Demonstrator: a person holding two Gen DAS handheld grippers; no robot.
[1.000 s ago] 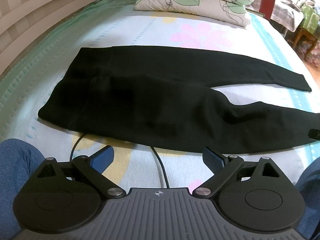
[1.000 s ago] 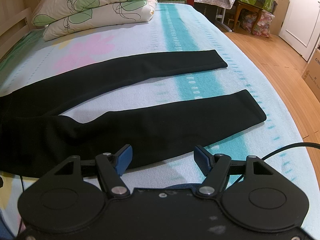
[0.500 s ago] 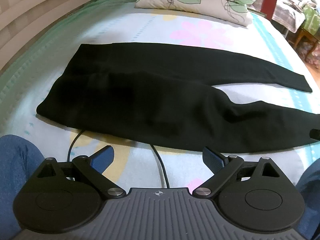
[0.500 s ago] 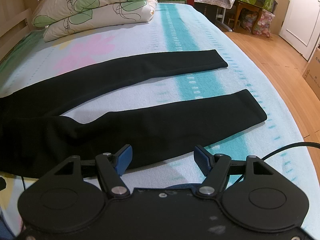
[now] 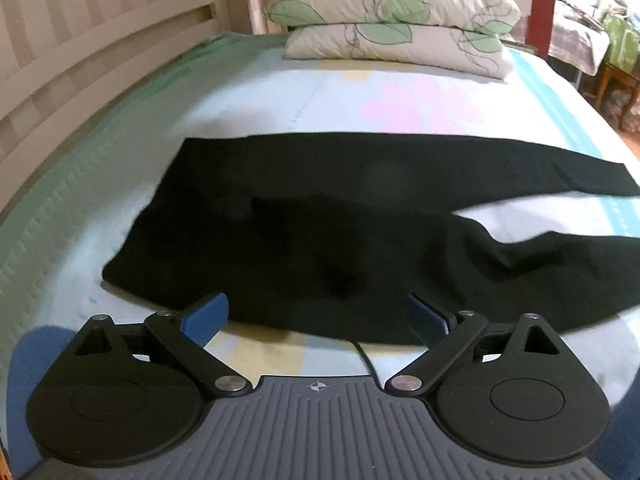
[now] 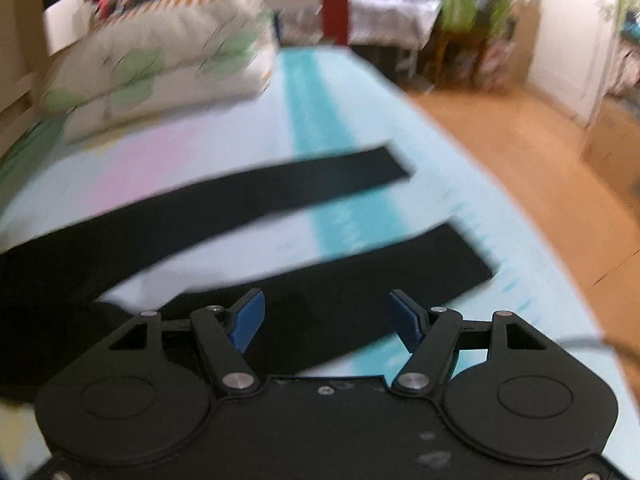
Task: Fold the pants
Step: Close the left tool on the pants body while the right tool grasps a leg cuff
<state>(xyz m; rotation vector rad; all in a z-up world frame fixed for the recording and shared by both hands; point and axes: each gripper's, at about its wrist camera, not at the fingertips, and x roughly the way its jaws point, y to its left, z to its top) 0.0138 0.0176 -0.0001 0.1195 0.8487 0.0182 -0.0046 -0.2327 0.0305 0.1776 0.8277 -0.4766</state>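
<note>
Two grippers hover low over the bed (image 5: 120,168), whose pale sheet carries pink and teal patches, and the long black fabric pants (image 5: 320,224) lie flat across it, waistband toward the white slatted headboard (image 5: 80,64) on the left and both legs running off to the right. The left gripper (image 5: 316,318) has its blue-padded fingers (image 5: 204,318) spread wide and empty at the near edge of the waist. Further right, the right gripper (image 6: 326,316), fingers equally parted and holding nothing, sits over the nearer leg, in a blurred view.
</note>
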